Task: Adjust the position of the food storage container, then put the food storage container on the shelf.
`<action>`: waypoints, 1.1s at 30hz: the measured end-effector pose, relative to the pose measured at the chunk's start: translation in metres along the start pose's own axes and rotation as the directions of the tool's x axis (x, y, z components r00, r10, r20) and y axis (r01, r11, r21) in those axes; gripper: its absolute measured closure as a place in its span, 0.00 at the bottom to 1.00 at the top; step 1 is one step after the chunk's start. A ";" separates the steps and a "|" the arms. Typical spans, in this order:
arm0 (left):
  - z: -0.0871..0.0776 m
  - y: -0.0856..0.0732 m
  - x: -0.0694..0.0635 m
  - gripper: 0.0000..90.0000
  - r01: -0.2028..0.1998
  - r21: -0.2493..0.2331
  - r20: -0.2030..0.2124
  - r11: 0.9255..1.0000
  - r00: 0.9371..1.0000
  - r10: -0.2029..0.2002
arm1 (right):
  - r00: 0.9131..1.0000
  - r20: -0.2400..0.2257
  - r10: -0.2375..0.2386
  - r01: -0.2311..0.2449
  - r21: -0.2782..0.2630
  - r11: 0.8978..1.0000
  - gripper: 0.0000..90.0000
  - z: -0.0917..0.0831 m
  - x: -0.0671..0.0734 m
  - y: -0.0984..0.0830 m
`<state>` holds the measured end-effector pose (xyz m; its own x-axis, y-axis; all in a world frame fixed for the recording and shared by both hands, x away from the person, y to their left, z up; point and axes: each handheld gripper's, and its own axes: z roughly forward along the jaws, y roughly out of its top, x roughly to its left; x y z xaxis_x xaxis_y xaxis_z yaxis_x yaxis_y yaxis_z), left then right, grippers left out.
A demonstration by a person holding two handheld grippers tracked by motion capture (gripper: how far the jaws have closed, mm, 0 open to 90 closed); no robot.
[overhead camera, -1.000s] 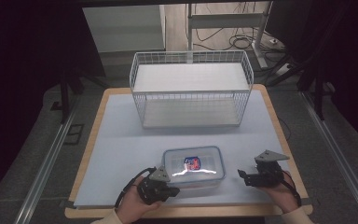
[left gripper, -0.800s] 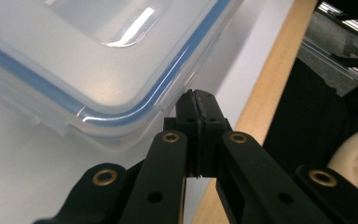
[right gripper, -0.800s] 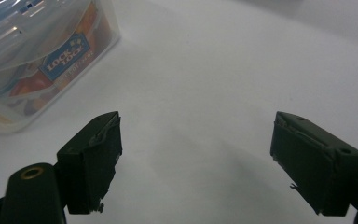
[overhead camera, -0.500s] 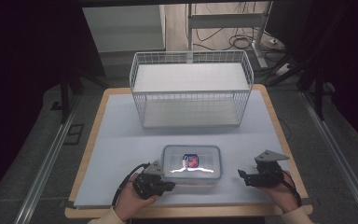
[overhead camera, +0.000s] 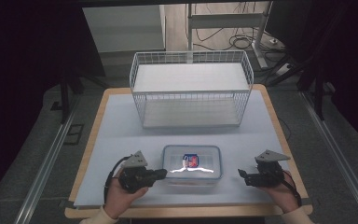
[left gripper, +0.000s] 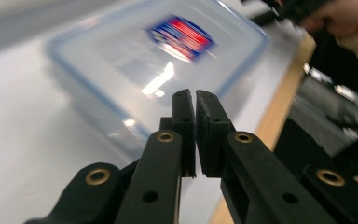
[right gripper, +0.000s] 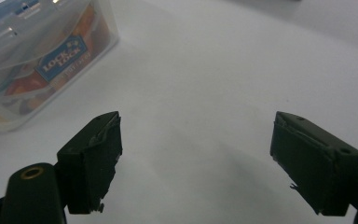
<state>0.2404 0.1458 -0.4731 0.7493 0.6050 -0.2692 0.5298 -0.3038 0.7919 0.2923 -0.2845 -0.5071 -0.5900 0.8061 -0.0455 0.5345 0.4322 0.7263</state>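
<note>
With the left tongs [left gripper: 195,100] pressed together on nothing beside the lidded plastic food container [overhead camera: 192,163] and the right tongs [right gripper: 196,163] spread wide apart from it, the next move probably needs unclipping its lid.

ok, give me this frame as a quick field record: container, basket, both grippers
container: clear lidded box with blue rim and red-blue label, near the table's front edge, lid on
basket: white wire basket farther back on the table, apart from the box
left gripper: at the box's left end, fingers nearly together, nothing between them
right gripper: right of the box, apart from it, fingers wide open over bare table
</note>
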 end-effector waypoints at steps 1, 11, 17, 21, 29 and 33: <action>-0.008 -0.001 0.011 0.96 0.029 -0.041 -0.045 0.999 0.999 -0.031 | 1.000 0.001 -0.001 0.001 -0.004 1.000 0.19 0.000 0.000 0.000; -0.008 -0.020 0.054 0.70 0.180 -0.060 -0.187 0.982 0.964 -0.188 | 1.000 -0.001 -0.006 0.006 0.002 1.000 0.19 0.002 0.001 0.000; -0.004 -0.020 0.058 0.41 0.221 -0.037 -0.202 0.975 0.954 -0.224 | 1.000 0.006 -0.003 0.003 -0.007 1.000 0.19 0.001 0.000 0.000; -0.002 -0.020 0.058 0.36 0.237 -0.033 -0.178 0.971 0.955 -0.239 | 1.000 0.006 0.004 -0.004 -0.027 1.000 0.19 -0.001 0.000 0.001; -0.001 -0.021 0.057 0.27 0.247 -0.022 -0.165 0.969 0.955 -0.247 | 1.000 -0.010 0.012 -0.012 -0.033 0.999 0.19 0.000 0.000 0.002; 0.001 -0.020 0.059 0.24 0.258 -0.020 -0.166 0.966 0.952 -0.258 | 0.999 -0.029 0.028 -0.029 -0.047 0.998 0.19 -0.001 0.001 0.005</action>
<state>0.2745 0.1868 -0.5049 0.5111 0.7760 -0.3696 0.6970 -0.1226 0.7065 0.2938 -0.2818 -0.5030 -0.5923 0.8057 -0.0055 0.5225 0.3893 0.7586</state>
